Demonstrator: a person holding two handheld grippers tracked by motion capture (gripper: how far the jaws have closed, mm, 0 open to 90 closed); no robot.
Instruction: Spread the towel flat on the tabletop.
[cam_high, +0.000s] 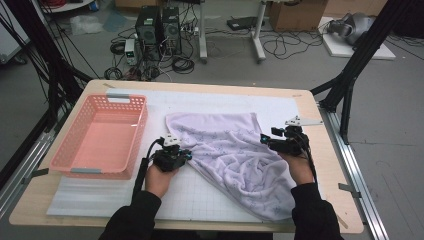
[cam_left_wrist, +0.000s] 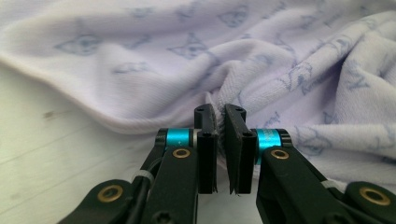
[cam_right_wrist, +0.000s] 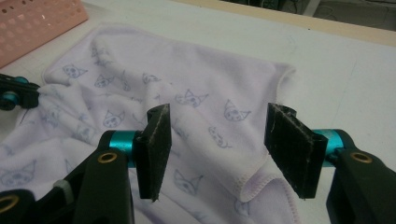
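Item 1, towel (cam_high: 235, 155): pale lilac with a cat-face print, lying rumpled on the white mat (cam_high: 200, 197) that covers my bench (cam_high: 320, 150), to the right of the basket. Its near corner hangs toward the front edge by my right sleeve.

Item 2, my left hand-held gripper (cam_high: 186, 156): the high view places it at the towel's left edge. The left gripper view (cam_left_wrist: 220, 119) adds what the high view cannot resolve: the jaws stand almost together with a ridge of towel fabric pinched between them.

Item 3, my right hand-held gripper (cam_high: 265, 140): at the towel's right edge in the high view. The right gripper view (cam_right_wrist: 217, 140) shows its jaws spread wide, nothing between them, poised above a stitched hem of the towel; whether the pads touch the cloth I cannot tell.

Item 4, pink basket (cam_high: 107, 102): whole in the high view, on the bench's left side, apart from the towel. The right gripper view cuts it (cam_right_wrist: 32, 23) to one corner.

Item 5, hard to read: the left gripper view blurs the far fabric.
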